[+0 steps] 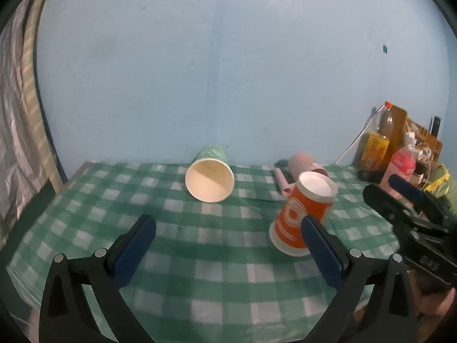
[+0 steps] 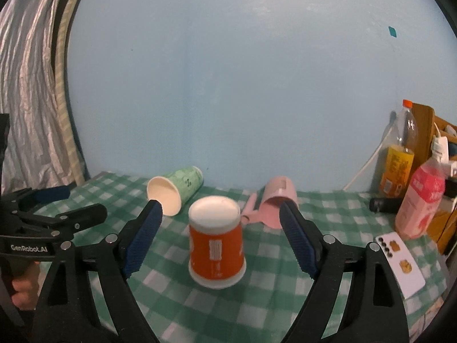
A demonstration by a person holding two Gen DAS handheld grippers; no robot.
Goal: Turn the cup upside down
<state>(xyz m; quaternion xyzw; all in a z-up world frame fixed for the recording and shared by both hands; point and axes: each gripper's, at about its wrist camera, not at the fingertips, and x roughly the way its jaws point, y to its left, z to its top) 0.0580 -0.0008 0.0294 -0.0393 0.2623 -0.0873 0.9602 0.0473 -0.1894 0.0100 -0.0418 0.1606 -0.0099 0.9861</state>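
Note:
An orange paper cup stands upside down on the green checked tablecloth, its white base up; in the left wrist view it stands at the right. My right gripper is open, its fingers on either side of the cup without touching it. My left gripper is open and empty, left of the orange cup. A green paper cup lies on its side, mouth towards me; it also shows in the right wrist view. A pink cup with a handle lies tipped behind.
Bottles and a pink carton crowd the back right corner by a wooden box. A white phone lies at the right edge. A blue wall runs behind the table. A curtain hangs at the left.

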